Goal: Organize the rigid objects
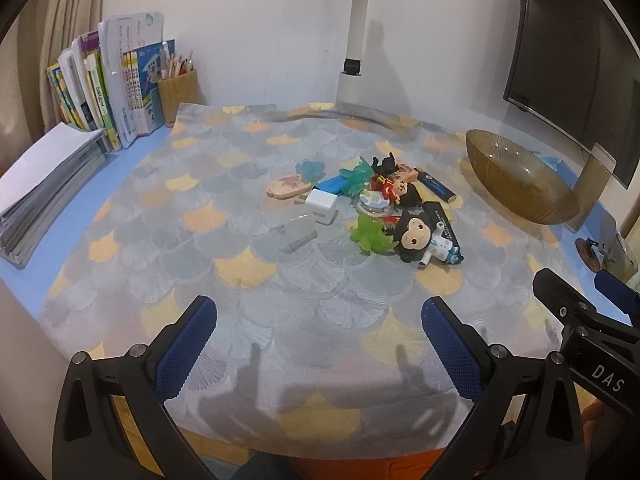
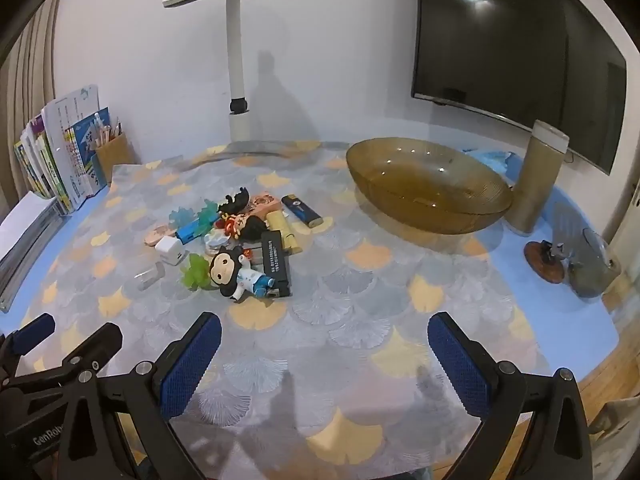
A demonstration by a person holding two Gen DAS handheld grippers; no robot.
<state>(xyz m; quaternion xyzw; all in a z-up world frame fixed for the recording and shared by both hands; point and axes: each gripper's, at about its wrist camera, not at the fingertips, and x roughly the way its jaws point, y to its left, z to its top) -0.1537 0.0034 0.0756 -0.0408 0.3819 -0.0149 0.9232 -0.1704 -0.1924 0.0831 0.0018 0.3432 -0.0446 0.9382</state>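
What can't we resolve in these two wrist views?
- Items under the monkey figurine: both views, pile overlaps them.
- Print on the black box: too small.
- Lamp head: left view, cut by top edge.
- Grey container contents: right view, edge distortion and murky wall.

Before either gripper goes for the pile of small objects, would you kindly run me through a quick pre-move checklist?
1. Left gripper open and empty: ok.
2. Right gripper open and empty: ok.
3. Amber glass bowl upright and empty, free to receive things: ok.
4. Pile reachable: the monkey figurine lies nearest, on top of the black box: ok.
5. Objects separated for a clean grasp: not ok; the green toy touches the figurine and others overlap.
6. Whether the clear case holds anything: cannot tell.
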